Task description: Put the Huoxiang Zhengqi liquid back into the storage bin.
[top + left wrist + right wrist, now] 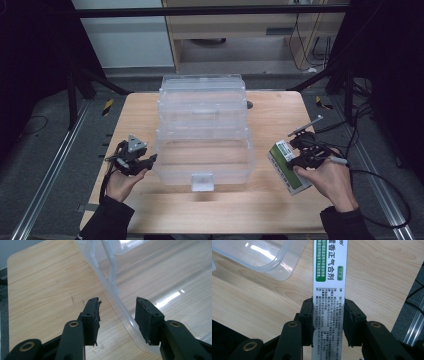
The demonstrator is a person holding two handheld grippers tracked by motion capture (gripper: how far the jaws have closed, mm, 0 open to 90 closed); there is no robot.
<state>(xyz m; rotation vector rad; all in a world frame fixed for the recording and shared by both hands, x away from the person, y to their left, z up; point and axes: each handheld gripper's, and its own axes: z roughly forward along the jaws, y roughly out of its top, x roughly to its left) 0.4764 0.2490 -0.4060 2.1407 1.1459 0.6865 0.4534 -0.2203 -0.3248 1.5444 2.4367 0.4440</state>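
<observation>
Here the right claw [328,322] grips a green-and-white box [329,285] printed "6支装".

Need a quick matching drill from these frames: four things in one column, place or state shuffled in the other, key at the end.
Things
1. clear plastic storage box
2. white and green medicine carton
3. left gripper
4. light wooden table

Place or state
A. clamped between black jaws
B. jaws apart, straddling the box's rim
C. mid-table, lid raised
D. carries the box

Pairs: 1-C, 2-A, 3-B, 4-D
</observation>
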